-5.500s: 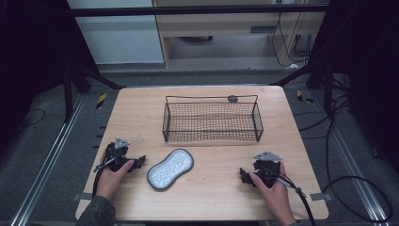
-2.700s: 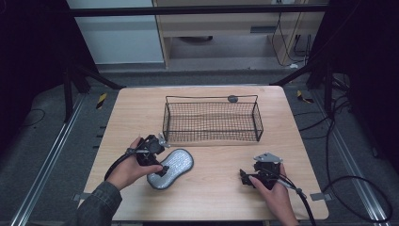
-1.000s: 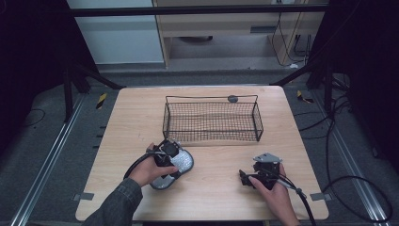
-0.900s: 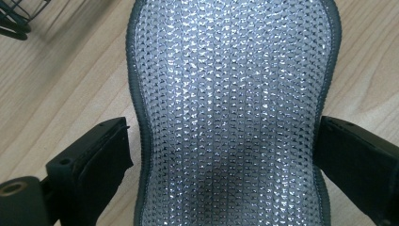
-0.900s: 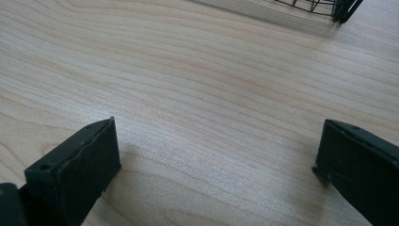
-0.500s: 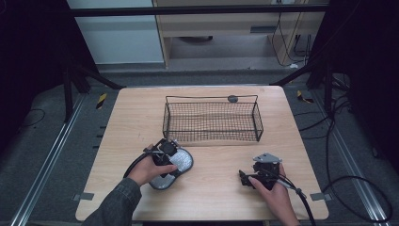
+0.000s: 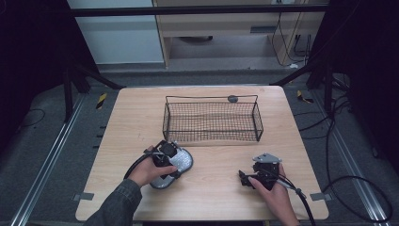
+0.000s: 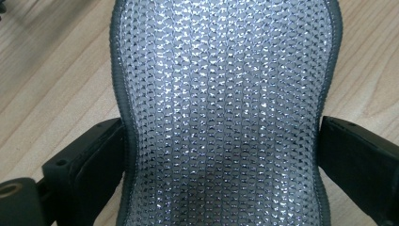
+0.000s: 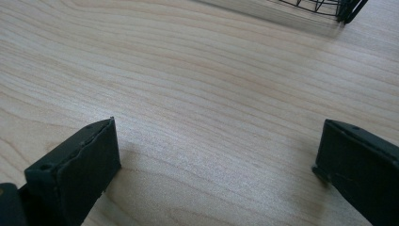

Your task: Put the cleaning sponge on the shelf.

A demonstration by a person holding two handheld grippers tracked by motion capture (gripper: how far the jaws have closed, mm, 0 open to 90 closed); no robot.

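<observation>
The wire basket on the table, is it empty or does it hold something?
Empty. In the high view the wire basket shows bare wood through its mesh floor. The silver mesh pad lies outside it, between the left gripper's jaws.

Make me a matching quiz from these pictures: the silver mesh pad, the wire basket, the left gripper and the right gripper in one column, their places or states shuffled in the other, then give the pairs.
Things:
1. silver mesh pad
2. wire basket
3. left gripper
4. right gripper

Places or states:
A. jaws wide apart over bare wood of the table
B. stands at the table's far middle
C. lies flat at the near left
D. jaws on either side of the pad's narrow waist

Pairs: 1-C, 2-B, 3-D, 4-A
</observation>
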